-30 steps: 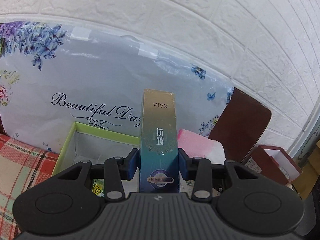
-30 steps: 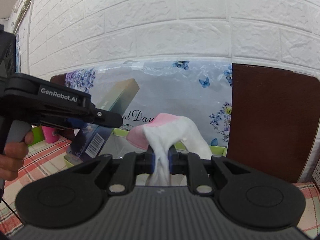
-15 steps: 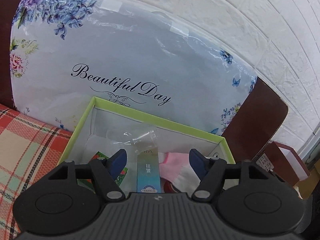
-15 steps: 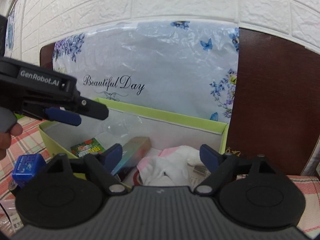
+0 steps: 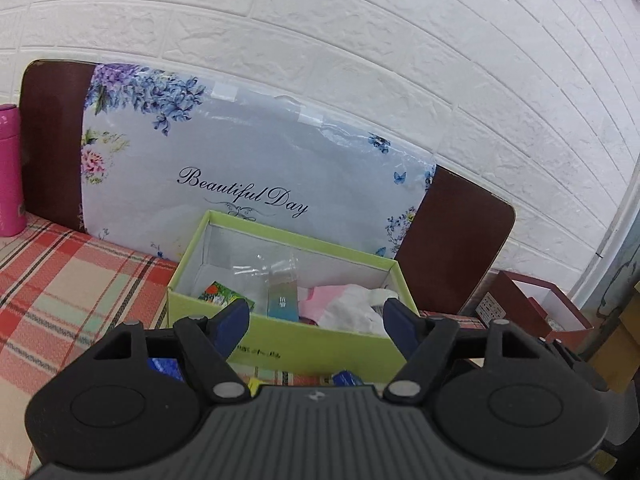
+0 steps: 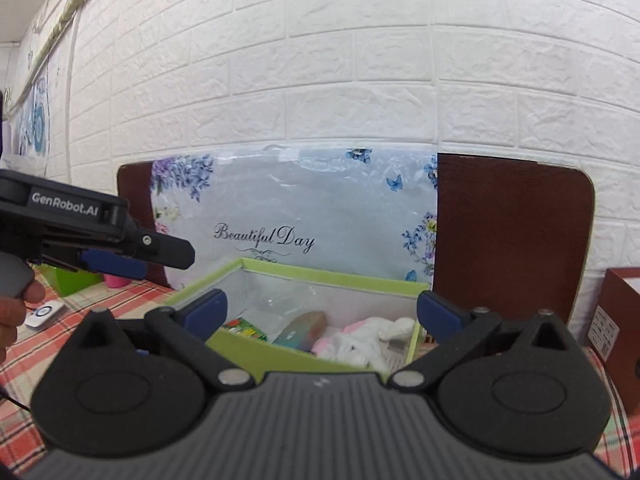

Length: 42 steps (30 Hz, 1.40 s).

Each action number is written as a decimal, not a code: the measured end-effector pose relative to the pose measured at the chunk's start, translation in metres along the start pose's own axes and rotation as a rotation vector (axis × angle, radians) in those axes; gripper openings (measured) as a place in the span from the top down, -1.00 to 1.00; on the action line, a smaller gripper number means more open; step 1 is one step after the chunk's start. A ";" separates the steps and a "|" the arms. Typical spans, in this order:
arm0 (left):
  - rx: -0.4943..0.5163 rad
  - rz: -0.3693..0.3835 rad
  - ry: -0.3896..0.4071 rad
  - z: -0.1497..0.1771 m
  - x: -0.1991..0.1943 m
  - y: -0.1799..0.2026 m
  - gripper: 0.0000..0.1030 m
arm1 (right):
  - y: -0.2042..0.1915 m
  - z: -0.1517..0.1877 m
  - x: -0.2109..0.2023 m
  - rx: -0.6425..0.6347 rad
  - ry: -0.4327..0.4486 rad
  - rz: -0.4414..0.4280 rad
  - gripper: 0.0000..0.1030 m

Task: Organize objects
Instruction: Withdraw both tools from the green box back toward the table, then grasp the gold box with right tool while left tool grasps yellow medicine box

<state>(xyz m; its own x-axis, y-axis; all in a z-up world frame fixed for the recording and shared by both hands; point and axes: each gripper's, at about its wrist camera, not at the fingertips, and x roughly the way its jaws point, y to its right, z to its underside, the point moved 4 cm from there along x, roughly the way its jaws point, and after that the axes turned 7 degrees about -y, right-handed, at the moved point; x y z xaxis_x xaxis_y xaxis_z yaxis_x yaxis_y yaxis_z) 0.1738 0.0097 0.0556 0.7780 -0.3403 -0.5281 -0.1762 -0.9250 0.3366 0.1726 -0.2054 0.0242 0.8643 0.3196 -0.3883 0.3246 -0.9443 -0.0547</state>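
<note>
A lime-green open box (image 5: 280, 344) stands on the plaid cloth against the floral "Beautiful Day" panel; it also shows in the right wrist view (image 6: 256, 352). Inside lie the gold-and-teal VIVX carton (image 5: 283, 299) (image 6: 304, 330), the pink-and-white cloth (image 5: 348, 307) (image 6: 360, 338), a small green packet (image 5: 224, 294) (image 6: 244, 326) and clear plastic wrap. My left gripper (image 5: 316, 318) is open and empty, back from the box's near wall. My right gripper (image 6: 320, 310) is open and empty, also in front of the box. The left gripper shows from the side in the right wrist view (image 6: 120, 256).
A pink bottle (image 5: 10, 172) stands far left. A dark red open box (image 5: 536, 308) sits to the right. Small blue items (image 5: 164, 366) lie on the cloth in front of the green box. A white device (image 6: 44, 314) lies left. The white brick wall is behind.
Both grippers opened and let go: the VIVX carton and the cloth now lie in the green box. Both grippers have pulled back and up from the box.
</note>
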 end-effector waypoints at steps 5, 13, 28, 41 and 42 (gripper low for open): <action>-0.046 -0.019 -0.097 0.052 -0.008 -0.013 -0.51 | -0.009 0.036 -0.027 0.089 -0.042 -0.017 -1.00; -0.118 -0.092 -0.164 0.099 -0.026 -0.041 -0.51 | -0.034 0.096 -0.040 0.088 -0.172 -0.067 -1.00; -0.025 -0.093 -0.192 0.121 -0.020 -0.033 -0.51 | -0.030 0.146 -0.028 0.159 -0.331 -0.065 -0.88; -0.031 -0.103 -0.255 0.135 -0.006 -0.039 -0.51 | -0.028 0.149 -0.019 0.179 -0.337 -0.058 0.42; -0.037 -0.110 -0.257 0.136 -0.006 -0.041 -0.51 | -0.028 0.149 -0.020 0.176 -0.336 -0.059 0.44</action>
<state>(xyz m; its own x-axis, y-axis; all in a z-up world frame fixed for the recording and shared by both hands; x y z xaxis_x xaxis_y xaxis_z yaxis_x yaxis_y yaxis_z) 0.0944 0.0265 -0.0609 0.6121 -0.2745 -0.7416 -0.0736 -0.9535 0.2923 0.0888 -0.1970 -0.1031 0.6626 0.3580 -0.6579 0.2743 -0.9333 -0.2316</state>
